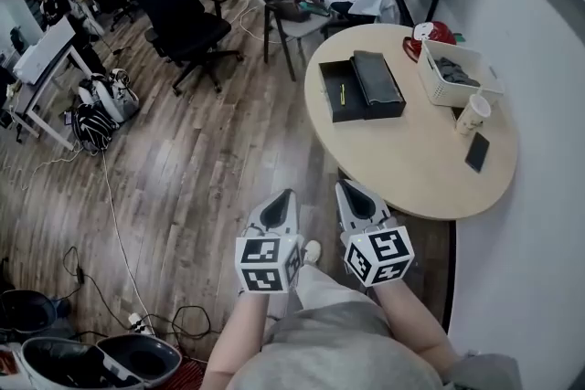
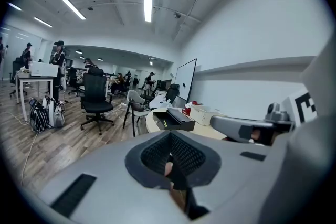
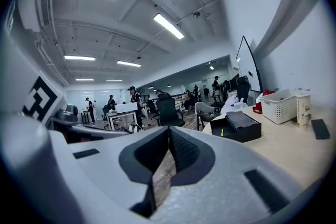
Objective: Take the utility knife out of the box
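Left gripper [image 1: 279,207] and right gripper [image 1: 355,196], both pinched closed and empty, hang short of the table [image 1: 411,173]; the box [image 1: 334,96] lies open on it.

Yellow item [image 1: 343,94] in box [image 1: 331,108] too small to identify; forearms [image 1: 236,338] cut off.

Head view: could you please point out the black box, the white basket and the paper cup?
black box [image 1: 331,91]: head view, bare inside floor.
white basket [image 1: 434,79]: head view, side wall.
paper cup [image 1: 472,118]: head view, its side.
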`<state>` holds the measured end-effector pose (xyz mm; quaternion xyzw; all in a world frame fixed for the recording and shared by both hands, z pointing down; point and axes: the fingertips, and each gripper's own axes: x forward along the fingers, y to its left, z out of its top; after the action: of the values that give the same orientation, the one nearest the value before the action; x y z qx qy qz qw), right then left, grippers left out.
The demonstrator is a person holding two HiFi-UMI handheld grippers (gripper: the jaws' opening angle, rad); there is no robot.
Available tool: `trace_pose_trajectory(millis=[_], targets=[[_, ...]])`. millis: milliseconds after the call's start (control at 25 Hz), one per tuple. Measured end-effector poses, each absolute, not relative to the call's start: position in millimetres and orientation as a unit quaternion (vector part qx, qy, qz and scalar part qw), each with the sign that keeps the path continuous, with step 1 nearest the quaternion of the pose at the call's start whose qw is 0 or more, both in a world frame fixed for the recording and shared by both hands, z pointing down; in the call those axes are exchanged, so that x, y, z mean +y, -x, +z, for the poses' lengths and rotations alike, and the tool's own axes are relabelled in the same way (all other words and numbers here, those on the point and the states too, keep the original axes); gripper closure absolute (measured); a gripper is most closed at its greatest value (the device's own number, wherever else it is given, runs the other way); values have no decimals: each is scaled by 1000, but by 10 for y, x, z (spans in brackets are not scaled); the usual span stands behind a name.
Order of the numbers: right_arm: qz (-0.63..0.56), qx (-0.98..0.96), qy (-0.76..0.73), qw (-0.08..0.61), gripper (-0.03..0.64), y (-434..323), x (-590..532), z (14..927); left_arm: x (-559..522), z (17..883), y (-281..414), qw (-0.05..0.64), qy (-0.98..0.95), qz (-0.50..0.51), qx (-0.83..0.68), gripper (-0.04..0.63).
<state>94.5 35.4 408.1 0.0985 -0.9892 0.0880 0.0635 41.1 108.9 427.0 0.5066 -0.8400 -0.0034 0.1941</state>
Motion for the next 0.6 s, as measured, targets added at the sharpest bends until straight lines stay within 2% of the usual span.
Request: trace_pose_trajectory(millis=[600], targets=[[80, -986, -131, 65, 615, 396, -958, 4096, -287, 4307, 963, 194, -542, 16, -817, 595]])
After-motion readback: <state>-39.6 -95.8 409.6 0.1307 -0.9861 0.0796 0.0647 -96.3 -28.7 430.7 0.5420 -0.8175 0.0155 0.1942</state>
